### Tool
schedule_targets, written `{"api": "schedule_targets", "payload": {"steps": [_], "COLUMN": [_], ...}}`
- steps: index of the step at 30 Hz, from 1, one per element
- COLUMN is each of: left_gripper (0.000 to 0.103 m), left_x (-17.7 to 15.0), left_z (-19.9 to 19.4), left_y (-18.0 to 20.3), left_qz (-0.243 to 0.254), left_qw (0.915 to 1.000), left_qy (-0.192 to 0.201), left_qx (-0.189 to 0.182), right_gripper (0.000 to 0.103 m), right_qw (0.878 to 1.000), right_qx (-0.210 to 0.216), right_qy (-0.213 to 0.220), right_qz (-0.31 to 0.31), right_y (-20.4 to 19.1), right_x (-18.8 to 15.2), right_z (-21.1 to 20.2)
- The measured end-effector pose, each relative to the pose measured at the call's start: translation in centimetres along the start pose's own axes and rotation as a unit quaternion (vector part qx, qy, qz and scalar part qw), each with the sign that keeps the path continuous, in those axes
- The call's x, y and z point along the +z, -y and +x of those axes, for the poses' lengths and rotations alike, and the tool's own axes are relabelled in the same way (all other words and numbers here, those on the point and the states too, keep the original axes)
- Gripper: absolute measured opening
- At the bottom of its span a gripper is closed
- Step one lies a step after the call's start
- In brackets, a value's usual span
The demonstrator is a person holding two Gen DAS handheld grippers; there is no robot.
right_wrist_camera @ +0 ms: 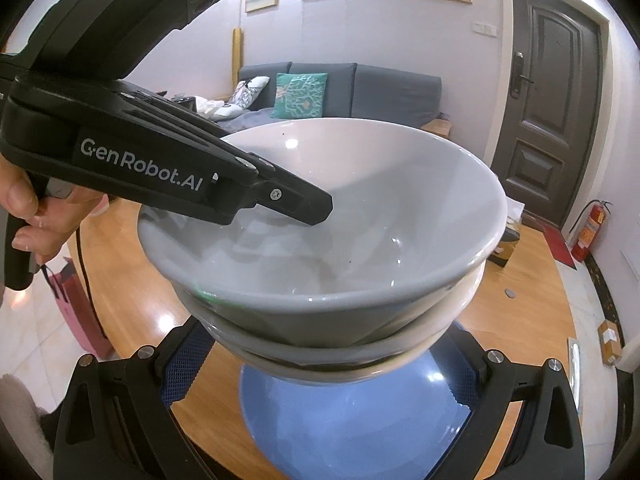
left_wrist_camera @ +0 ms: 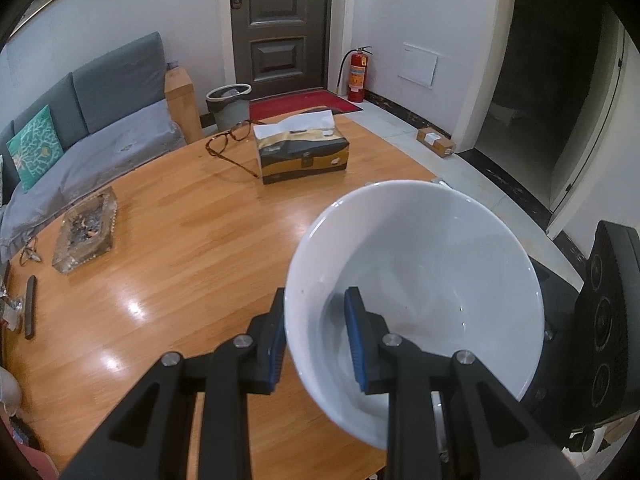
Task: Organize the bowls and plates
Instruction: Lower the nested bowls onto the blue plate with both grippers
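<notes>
My left gripper [left_wrist_camera: 318, 336] is shut on the rim of a white bowl [left_wrist_camera: 432, 264], one finger inside and one outside. In the right wrist view that white bowl [right_wrist_camera: 360, 216] sits nested on top of two other white bowls [right_wrist_camera: 304, 344], with the left gripper [right_wrist_camera: 296, 204] still clamped on its near-left rim. The stack stands on or just above a blue plate [right_wrist_camera: 352, 428]; I cannot tell if it touches. My right gripper [right_wrist_camera: 320, 372] is open, its fingers on either side of the stack's base.
The round wooden table [left_wrist_camera: 180, 240] carries a tissue box [left_wrist_camera: 302, 150], glasses [left_wrist_camera: 228, 142], a glass ashtray [left_wrist_camera: 86, 232] and a dark stick [left_wrist_camera: 30, 306] at the left edge. A sofa, bin and door lie beyond. The right gripper's body [left_wrist_camera: 608, 320] is at the right.
</notes>
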State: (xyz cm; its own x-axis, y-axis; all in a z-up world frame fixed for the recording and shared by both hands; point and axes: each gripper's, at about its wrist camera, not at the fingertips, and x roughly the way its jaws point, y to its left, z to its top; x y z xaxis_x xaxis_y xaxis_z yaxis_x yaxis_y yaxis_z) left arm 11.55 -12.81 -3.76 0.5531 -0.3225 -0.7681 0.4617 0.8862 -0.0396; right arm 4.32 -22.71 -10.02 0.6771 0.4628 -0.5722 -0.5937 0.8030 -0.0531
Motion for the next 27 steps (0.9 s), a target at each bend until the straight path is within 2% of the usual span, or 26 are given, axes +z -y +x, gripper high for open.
{"api": "schedule_targets", "payload": {"steps": [12,27], "left_gripper": [0.023,0.023], "left_x": [1.0,1.1], "left_z": [2.3,4.5], "left_y": [2.5,3.8], "left_qz": [0.011,0.013], "left_qw": [0.9997,0.9988], "left_qy": [-0.008,-0.024], "left_qx": [-0.022,-0.04], "right_gripper": [0.098,0.098], "right_qw": [1.0,0.999], "right_qx": [-0.018,-0.026], "right_qy": [-0.012,-0.03], "right_qz": [0.019,0.034], "right_y": [2.2,3.4], "right_x": [-1.4,-2.3], "right_z": [-0.5,-0.5]}}
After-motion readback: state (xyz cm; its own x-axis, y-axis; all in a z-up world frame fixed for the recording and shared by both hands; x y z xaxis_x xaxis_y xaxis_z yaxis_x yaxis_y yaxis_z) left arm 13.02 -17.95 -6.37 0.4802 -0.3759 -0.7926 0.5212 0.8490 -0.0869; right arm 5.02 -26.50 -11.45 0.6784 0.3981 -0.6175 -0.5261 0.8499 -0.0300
